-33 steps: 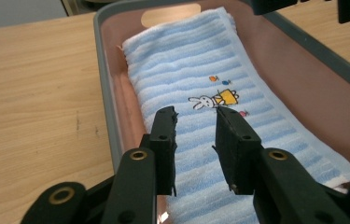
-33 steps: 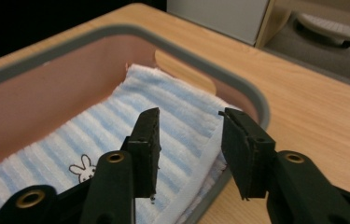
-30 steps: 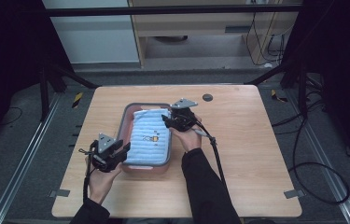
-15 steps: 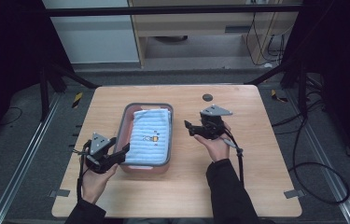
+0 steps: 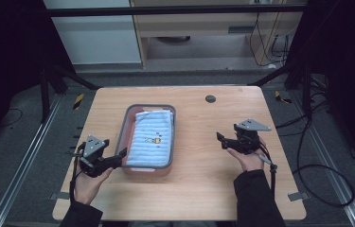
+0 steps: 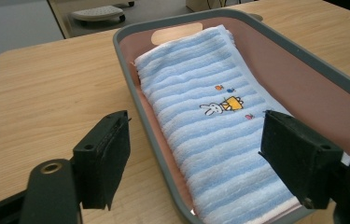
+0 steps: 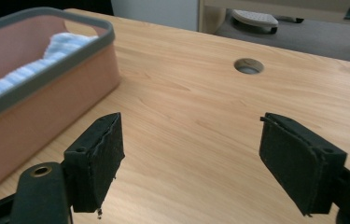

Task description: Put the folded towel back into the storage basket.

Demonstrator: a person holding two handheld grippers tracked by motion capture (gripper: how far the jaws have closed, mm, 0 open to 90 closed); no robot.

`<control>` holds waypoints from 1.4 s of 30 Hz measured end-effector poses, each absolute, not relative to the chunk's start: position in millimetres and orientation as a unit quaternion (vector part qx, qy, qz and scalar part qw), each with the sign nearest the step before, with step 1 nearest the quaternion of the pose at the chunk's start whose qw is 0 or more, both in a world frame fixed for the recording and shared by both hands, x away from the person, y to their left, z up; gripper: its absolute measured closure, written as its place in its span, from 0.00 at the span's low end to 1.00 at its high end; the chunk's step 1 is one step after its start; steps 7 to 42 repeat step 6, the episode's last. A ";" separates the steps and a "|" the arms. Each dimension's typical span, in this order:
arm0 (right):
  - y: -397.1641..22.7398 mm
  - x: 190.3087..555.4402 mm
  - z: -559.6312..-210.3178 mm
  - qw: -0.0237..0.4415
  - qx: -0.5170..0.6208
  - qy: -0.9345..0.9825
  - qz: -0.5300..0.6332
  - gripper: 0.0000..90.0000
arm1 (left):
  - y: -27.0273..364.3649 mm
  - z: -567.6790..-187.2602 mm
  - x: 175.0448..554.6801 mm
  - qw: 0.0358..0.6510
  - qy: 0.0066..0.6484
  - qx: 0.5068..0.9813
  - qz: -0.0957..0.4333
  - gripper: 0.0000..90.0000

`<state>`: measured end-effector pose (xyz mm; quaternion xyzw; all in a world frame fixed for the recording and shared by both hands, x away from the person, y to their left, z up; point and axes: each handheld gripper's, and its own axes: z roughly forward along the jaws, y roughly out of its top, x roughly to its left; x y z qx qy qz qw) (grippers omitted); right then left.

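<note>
A pink basket with a grey rim (image 5: 126, 124) stands on the wooden table (image 5: 203, 179). A folded blue striped towel (image 5: 152, 137) with a small rabbit print lies flat inside it. My left gripper (image 5: 119, 158) is at the basket's near left corner, pointing at it. In the left gripper view its jaws (image 6: 200, 163) have just been opening and stand wide, short of the towel (image 6: 210, 121) and the rim (image 6: 137, 100), gripping nothing. My right gripper (image 5: 221, 140) hovers right of the basket. Its jaws (image 7: 200, 163) have also just been opening, with only bare table between them.
A round cable hole (image 5: 210, 99) sits in the table behind the right gripper, also seen as the hole (image 7: 248, 66) ahead of its jaws. The basket's side wall (image 7: 46, 107) is to that gripper's left. Cables trail off the table's right side.
The right gripper has left the towel in the basket and moved well to the right over the table, jaws opening. The left gripper's jaws opened at the basket's near corner and drew back slightly.
</note>
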<state>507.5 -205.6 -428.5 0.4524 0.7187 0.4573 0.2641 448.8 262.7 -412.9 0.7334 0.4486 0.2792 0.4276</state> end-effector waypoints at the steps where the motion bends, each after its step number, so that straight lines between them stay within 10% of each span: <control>1: -209.9 504.6 -429.4 0.264 0.455 0.717 0.458 0.24 | 265.0 -413.0 448.8 0.426 0.451 0.732 0.282 0.26; 42: -225.6 494.7 -433.6 0.270 0.458 0.714 0.455 0.24 | 274.8 -413.6 448.7 0.423 0.461 0.727 0.285 0.26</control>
